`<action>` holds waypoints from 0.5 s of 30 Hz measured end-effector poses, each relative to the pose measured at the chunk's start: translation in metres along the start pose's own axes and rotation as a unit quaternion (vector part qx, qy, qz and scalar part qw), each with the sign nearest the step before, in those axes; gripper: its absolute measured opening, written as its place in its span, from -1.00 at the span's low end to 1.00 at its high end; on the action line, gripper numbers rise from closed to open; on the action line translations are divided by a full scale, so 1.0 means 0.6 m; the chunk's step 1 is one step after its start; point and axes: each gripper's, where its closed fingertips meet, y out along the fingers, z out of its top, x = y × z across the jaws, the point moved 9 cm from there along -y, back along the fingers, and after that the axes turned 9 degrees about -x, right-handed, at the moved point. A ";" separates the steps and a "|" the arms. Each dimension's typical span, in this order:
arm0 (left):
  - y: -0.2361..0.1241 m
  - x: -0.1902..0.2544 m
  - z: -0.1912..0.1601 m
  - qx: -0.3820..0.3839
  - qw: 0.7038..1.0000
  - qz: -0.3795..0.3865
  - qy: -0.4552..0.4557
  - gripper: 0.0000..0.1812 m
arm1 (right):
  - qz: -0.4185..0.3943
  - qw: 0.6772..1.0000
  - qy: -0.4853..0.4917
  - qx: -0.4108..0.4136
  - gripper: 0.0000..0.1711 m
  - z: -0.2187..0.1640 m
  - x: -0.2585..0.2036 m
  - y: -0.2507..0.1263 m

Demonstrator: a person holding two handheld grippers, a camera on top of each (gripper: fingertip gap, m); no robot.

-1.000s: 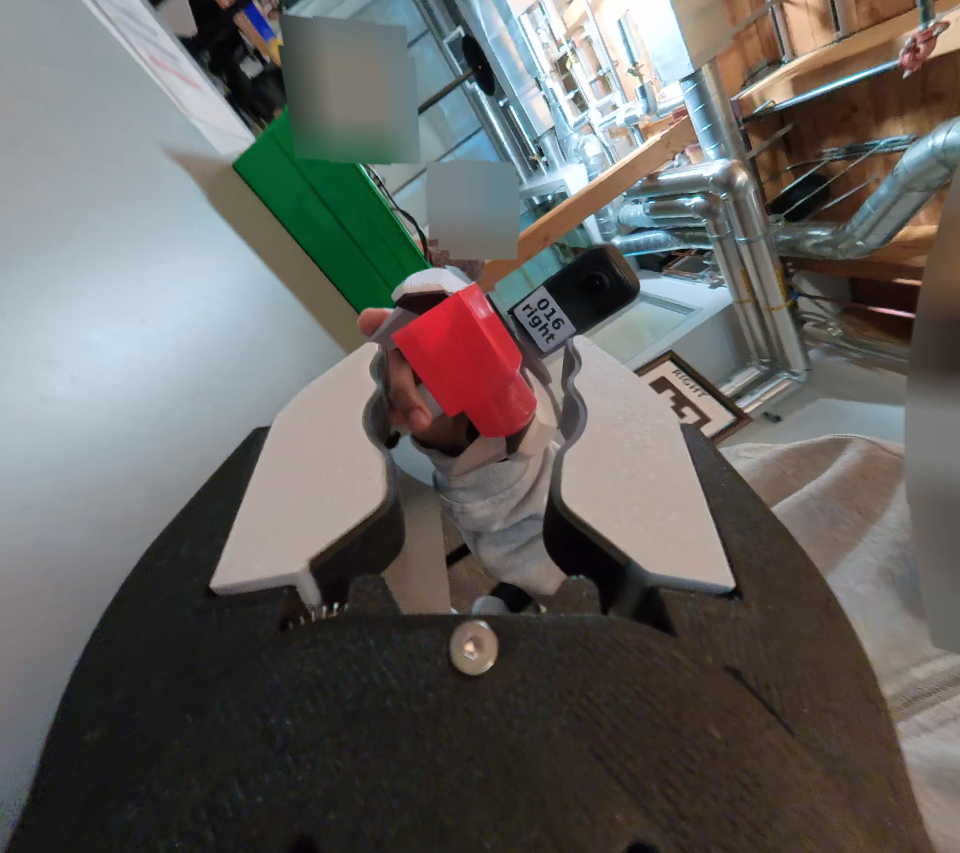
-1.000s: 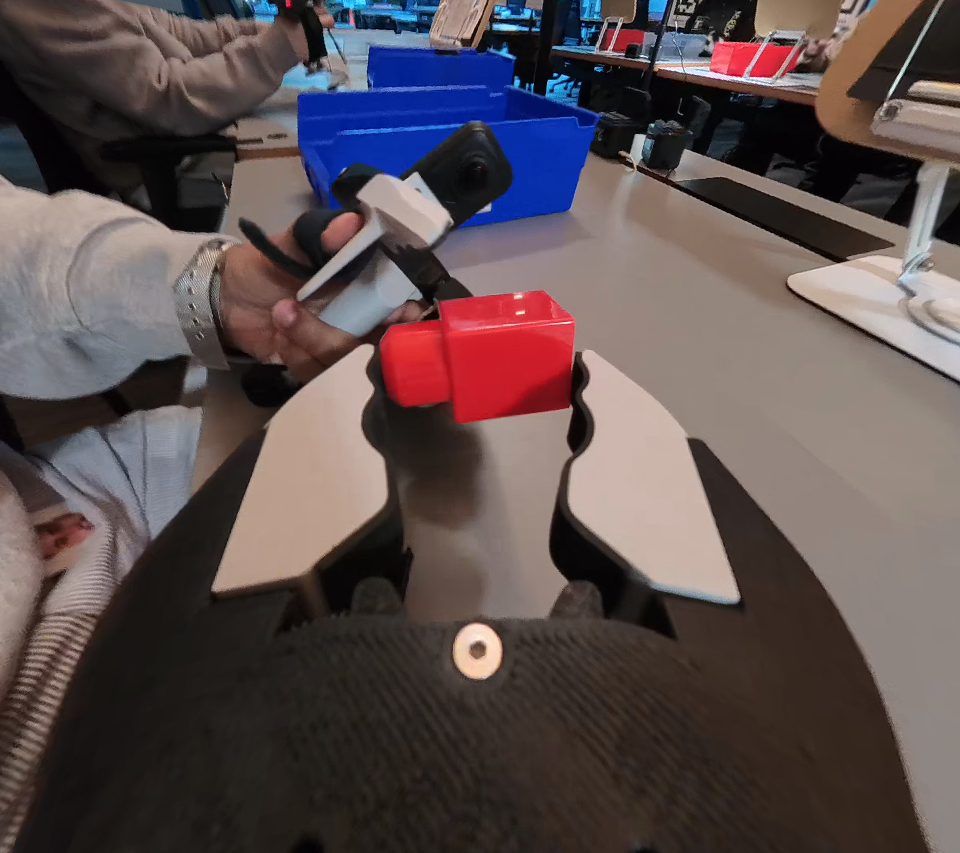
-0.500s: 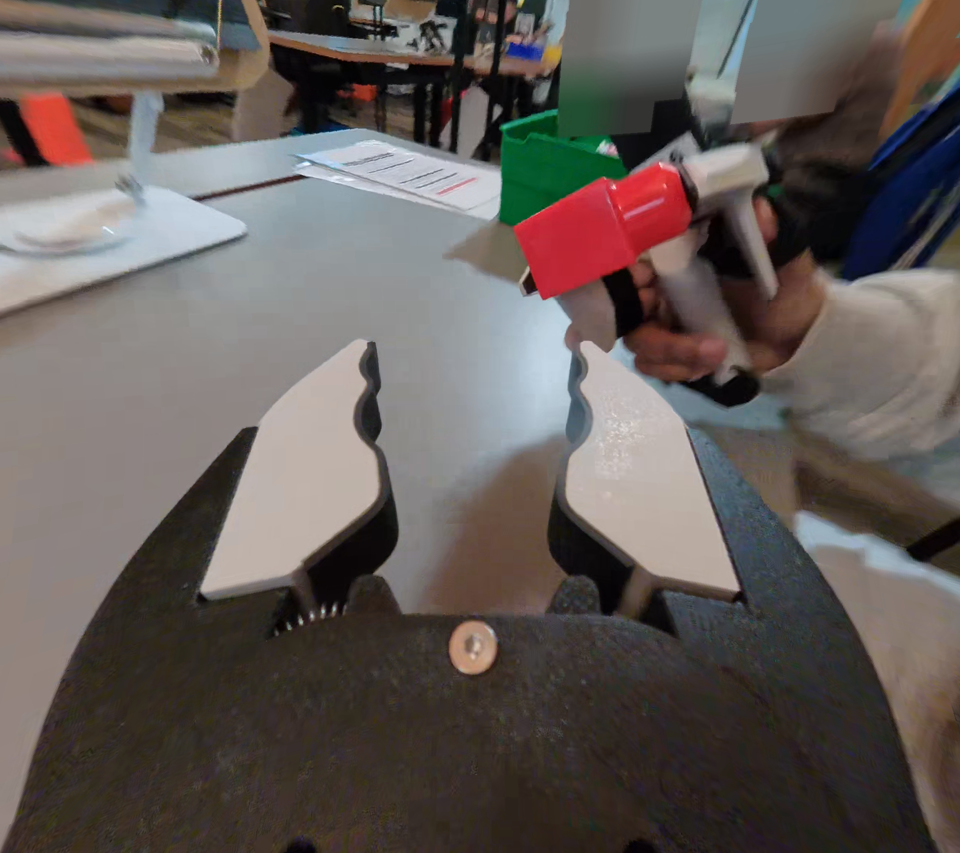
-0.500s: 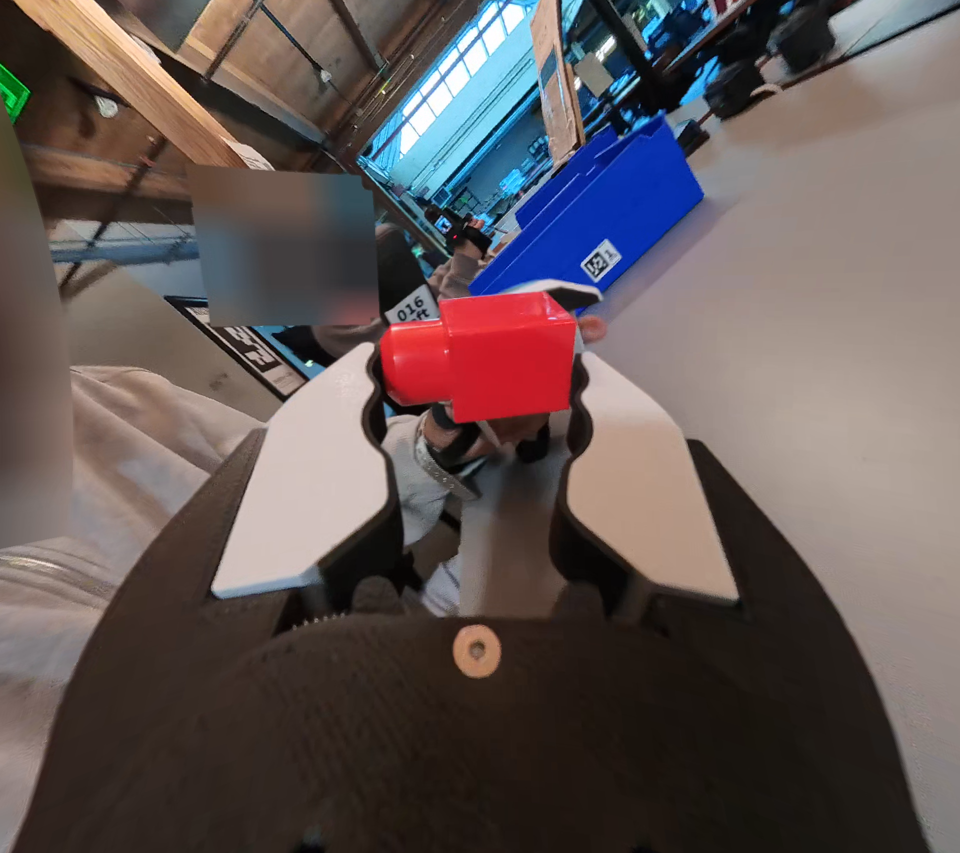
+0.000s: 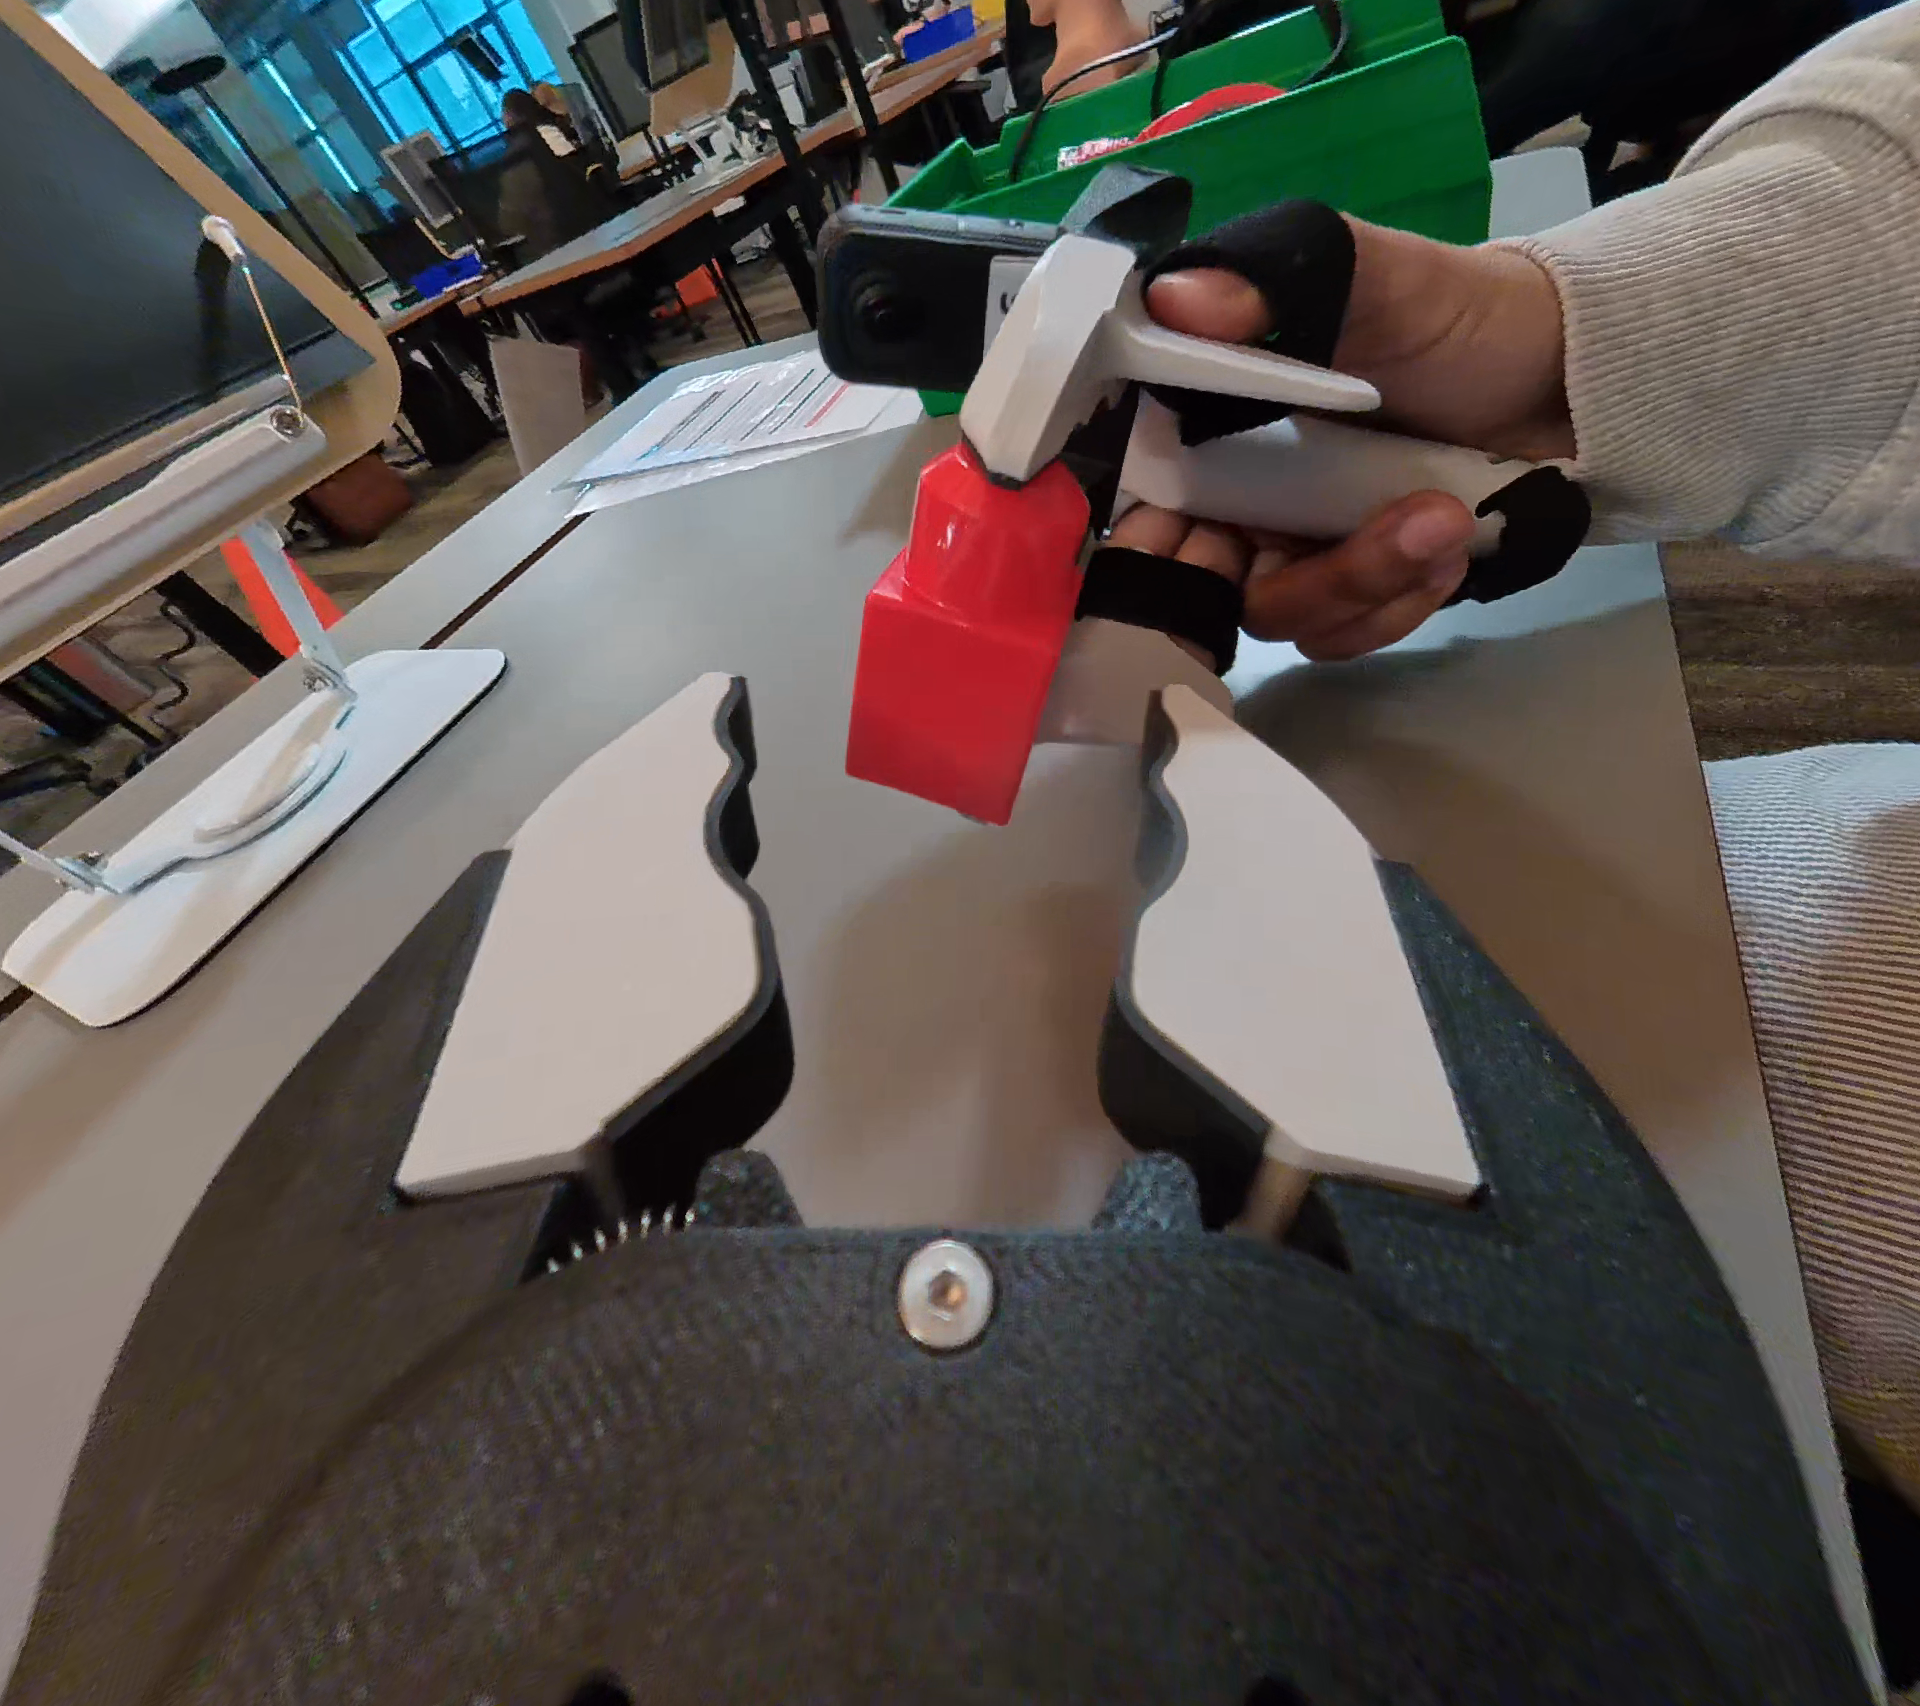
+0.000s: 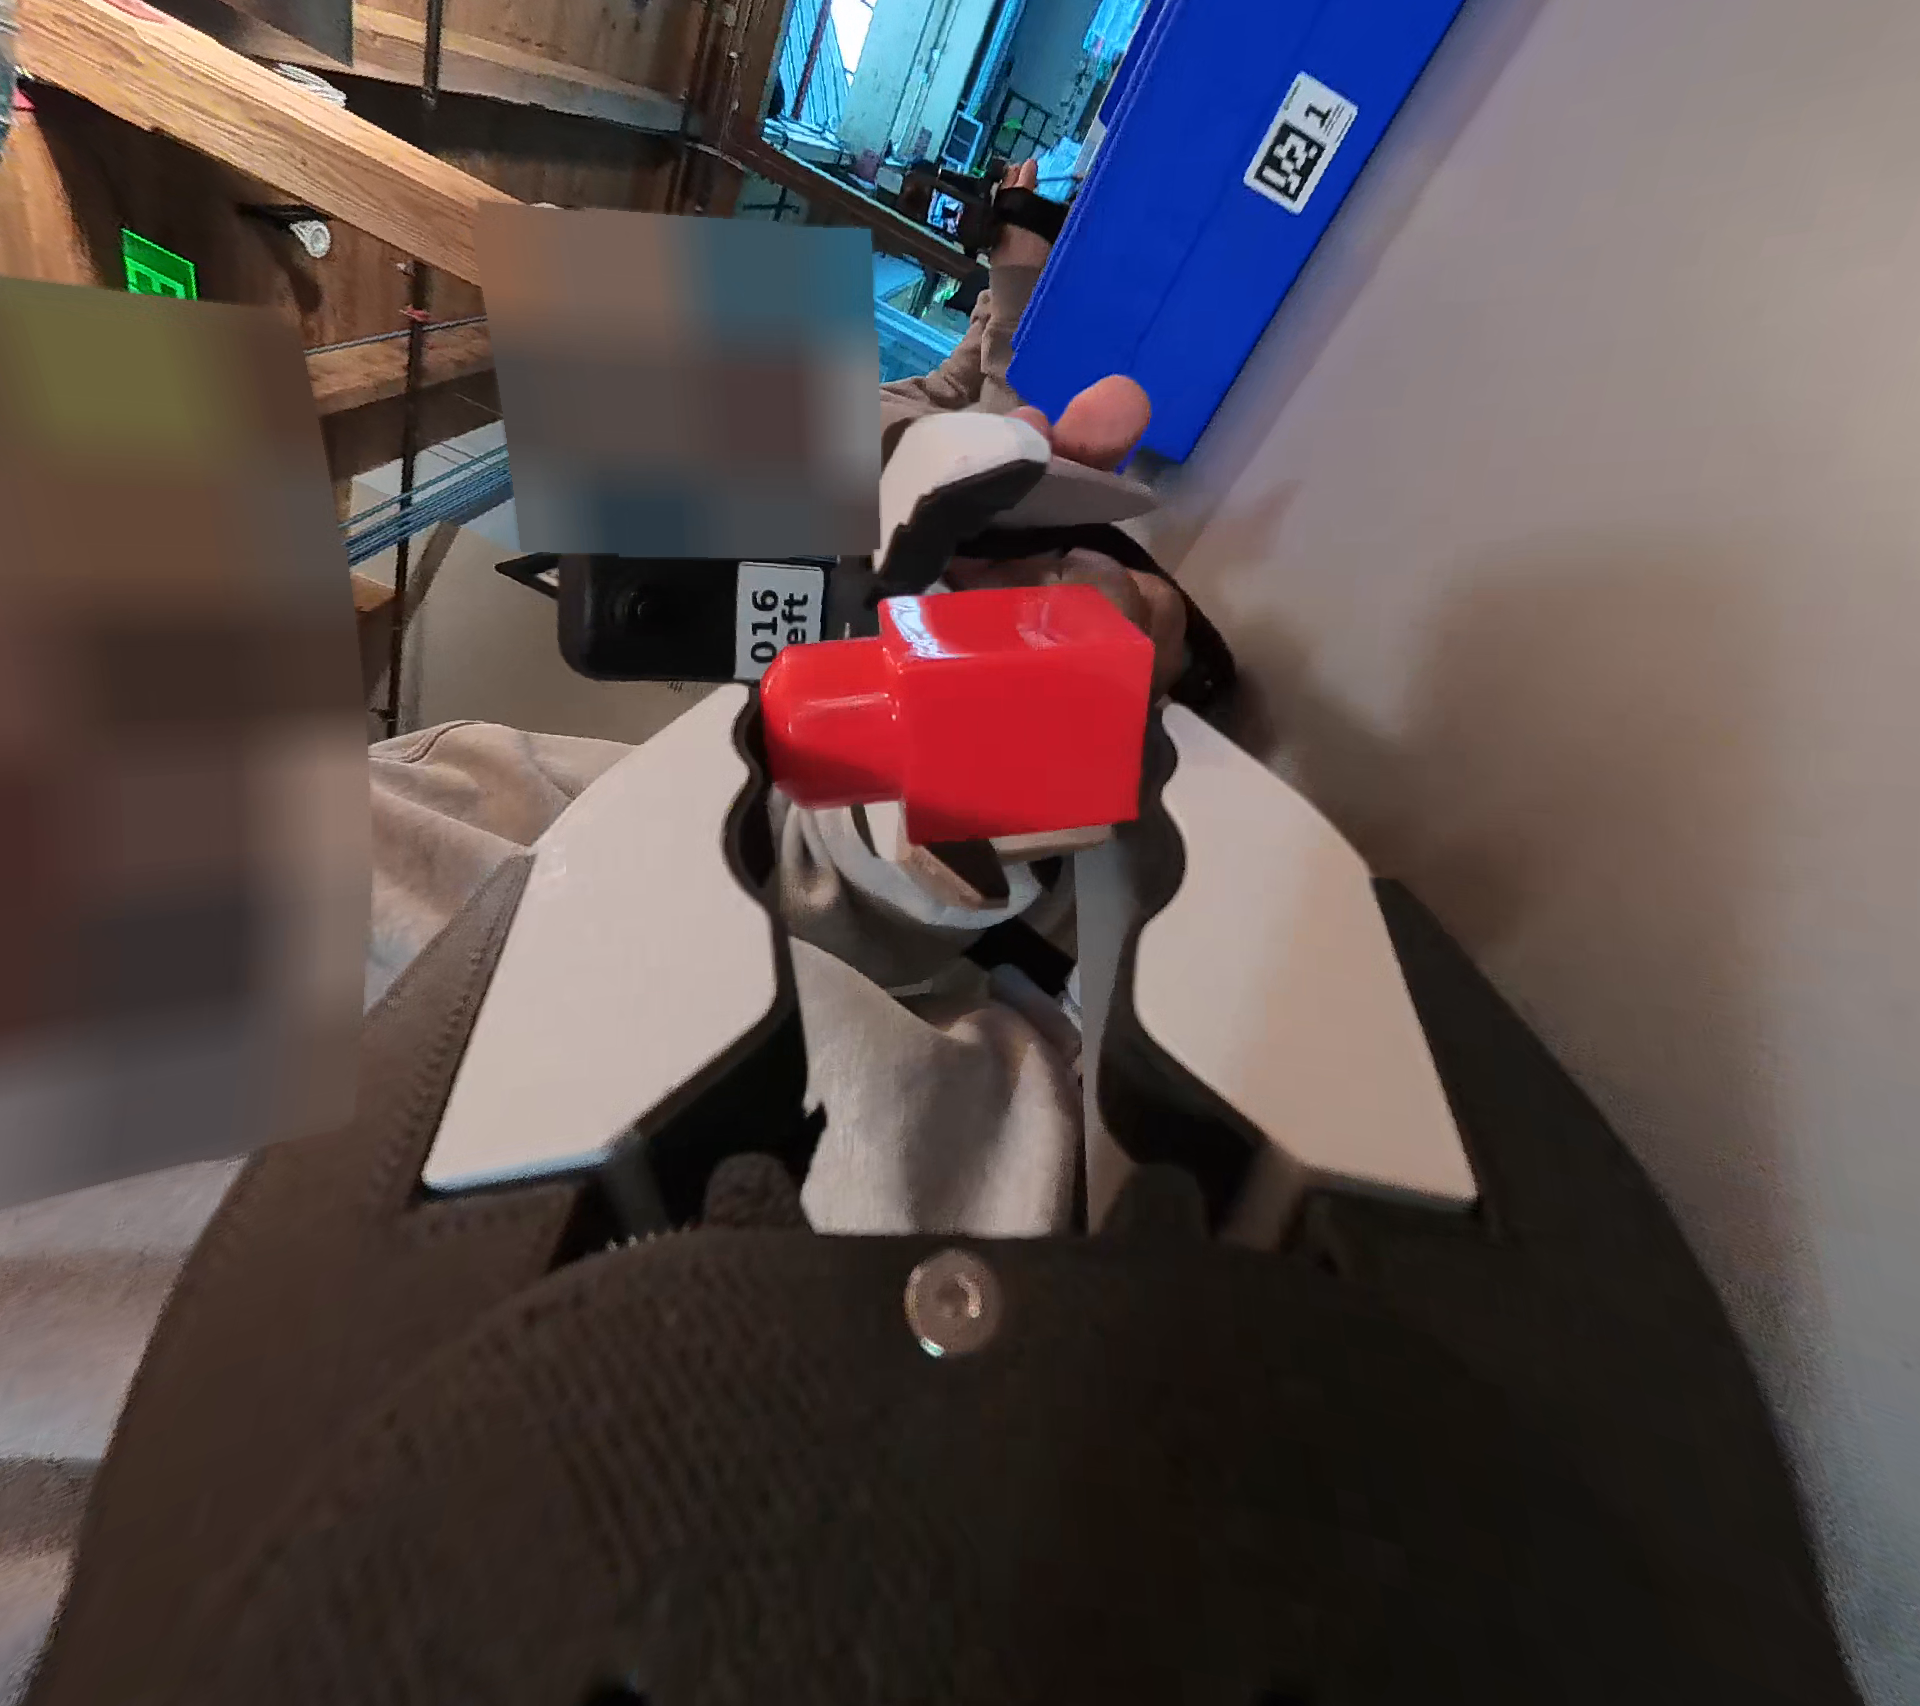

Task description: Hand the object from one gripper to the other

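Note:
A red plastic block (image 5: 961, 680) with a square body and a narrower round end is held in my right gripper (image 6: 956, 721), whose fingers are shut on its two ends (image 6: 987, 721). In the left wrist view the right gripper (image 5: 1023, 472) sits in a hand at upper right and hangs the block down, square end lowest. My left gripper (image 5: 951, 700) is open and empty. The block's square end sits just between its fingertips with a gap on each side. The left gripper's fingers (image 6: 966, 456) show above and below the block in the right wrist view.
Everything is above a grey table (image 5: 623, 576). A green bin (image 5: 1351, 139) stands behind the right hand, papers (image 5: 748, 420) lie beyond, and a white monitor stand base (image 5: 260, 825) is at the left. A blue bin (image 6: 1299, 98) stands on the table's other side. The grippers are tip to tip, or close to it. The white monitor stand base (image 5: 260, 825) is about equally far from each gripper, around 40 cm.
The two grippers have turned and come together. The block, off to the upper right of the left gripper half a second ago, now hangs between its open fingertips. The right gripper stays shut on it.

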 end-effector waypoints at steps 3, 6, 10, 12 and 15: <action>-0.001 0.001 0.000 0.005 1.000 -0.003 0.003 -0.34 | 0.008 1.000 0.005 -0.014 -0.19 -0.003 0.002 0.008; -0.002 0.005 0.001 0.003 1.000 -0.023 0.008 -0.57 | 0.009 1.000 0.006 -0.024 -0.19 -0.006 0.003 0.014; 0.001 0.005 -0.001 -0.019 0.999 -0.025 0.008 -0.58 | -0.013 1.000 -0.011 -0.020 -0.19 -0.007 0.005 0.013; 0.002 0.006 -0.002 -0.022 0.999 -0.027 0.012 -0.59 | -0.023 0.999 -0.028 -0.015 -0.19 -0.006 0.004 0.013; 0.003 0.005 -0.002 -0.025 0.999 -0.026 0.010 -0.60 | -0.044 0.997 -0.064 0.007 -0.17 -0.004 0.001 0.012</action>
